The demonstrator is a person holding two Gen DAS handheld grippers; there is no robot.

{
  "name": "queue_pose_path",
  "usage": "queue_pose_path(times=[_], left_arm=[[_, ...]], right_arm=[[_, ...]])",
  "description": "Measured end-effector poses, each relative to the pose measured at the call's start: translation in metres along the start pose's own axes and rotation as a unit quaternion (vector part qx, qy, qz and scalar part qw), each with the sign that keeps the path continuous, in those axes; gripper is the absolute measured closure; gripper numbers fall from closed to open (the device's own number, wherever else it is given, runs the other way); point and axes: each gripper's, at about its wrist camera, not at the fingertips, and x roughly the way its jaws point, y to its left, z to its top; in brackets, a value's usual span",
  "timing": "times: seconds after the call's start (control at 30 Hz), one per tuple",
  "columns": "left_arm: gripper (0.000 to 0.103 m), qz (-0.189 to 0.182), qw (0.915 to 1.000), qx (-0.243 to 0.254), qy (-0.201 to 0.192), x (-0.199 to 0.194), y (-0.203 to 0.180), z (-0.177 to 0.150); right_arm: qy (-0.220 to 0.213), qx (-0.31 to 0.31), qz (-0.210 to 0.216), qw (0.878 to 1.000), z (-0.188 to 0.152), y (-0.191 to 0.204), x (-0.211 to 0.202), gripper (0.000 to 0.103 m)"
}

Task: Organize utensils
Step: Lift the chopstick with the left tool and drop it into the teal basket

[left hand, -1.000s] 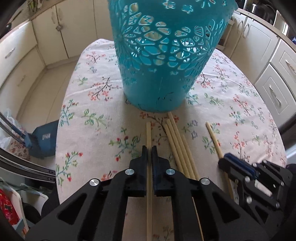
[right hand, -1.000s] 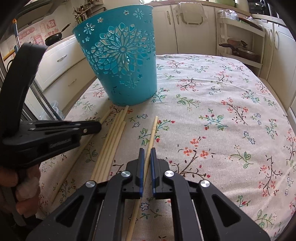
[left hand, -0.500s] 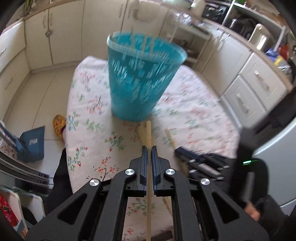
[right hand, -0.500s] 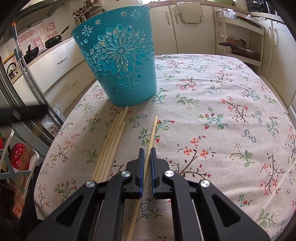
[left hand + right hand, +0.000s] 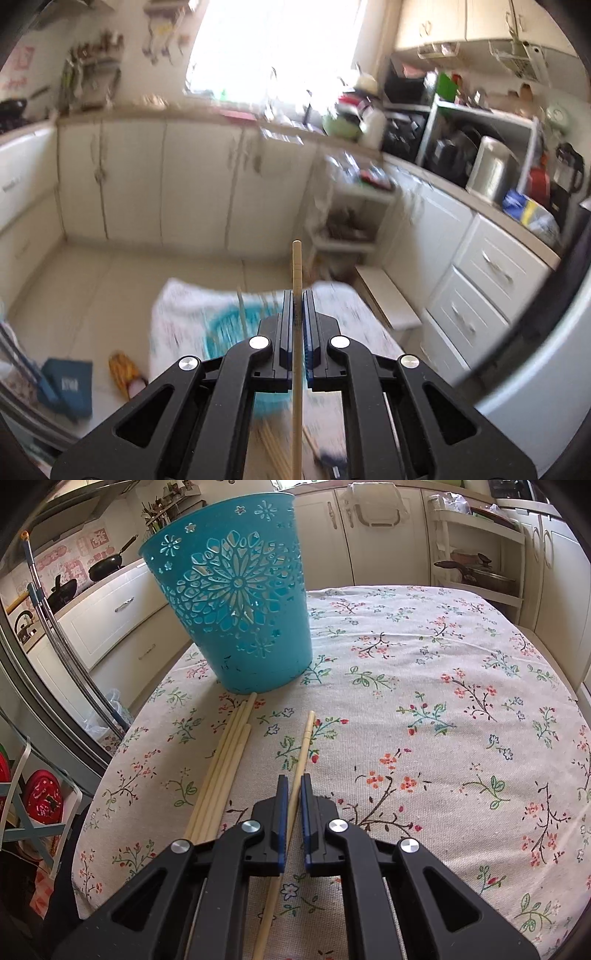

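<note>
Left gripper [image 5: 296, 310] is clamped on a single chopstick [image 5: 296, 266] high above the blurred teal basket [image 5: 225, 332], the stick's tip pointing up past the fingers. On the floral tabletop [image 5: 424, 686], the basket [image 5: 236, 602] stands upright toward the left, with a bundle of chopsticks [image 5: 225, 764] lying just in front of its base. Right gripper [image 5: 291, 794] sits low over the cloth, its jaws narrowly parted around a lone chopstick [image 5: 305, 738]; whether the pads actually touch it cannot be told.
</note>
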Motion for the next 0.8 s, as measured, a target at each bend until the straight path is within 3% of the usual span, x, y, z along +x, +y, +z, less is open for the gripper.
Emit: queue_pose_path(times=[0.27,0.6,0.8], left_arm=[[0.098,0.073,0.9930,-0.023,-0.091,0.051,0.013,0.035],[0.098,0.095,0.9942,-0.004,-0.049,0.094,0.019,0.015],[0.098,0.103,0.9944,0.006,-0.023,0.087,0.019,-0.016]], right_arm=[[0.000,0.011,0.014,1.000,0.000,-0.004,0.000,0.096],[0.002,0.024,0.030,0.999,0.003,-0.008,0.001,0.096],[0.003,0.025,0.032,0.999,0.003,-0.008,0.001,0.094]])
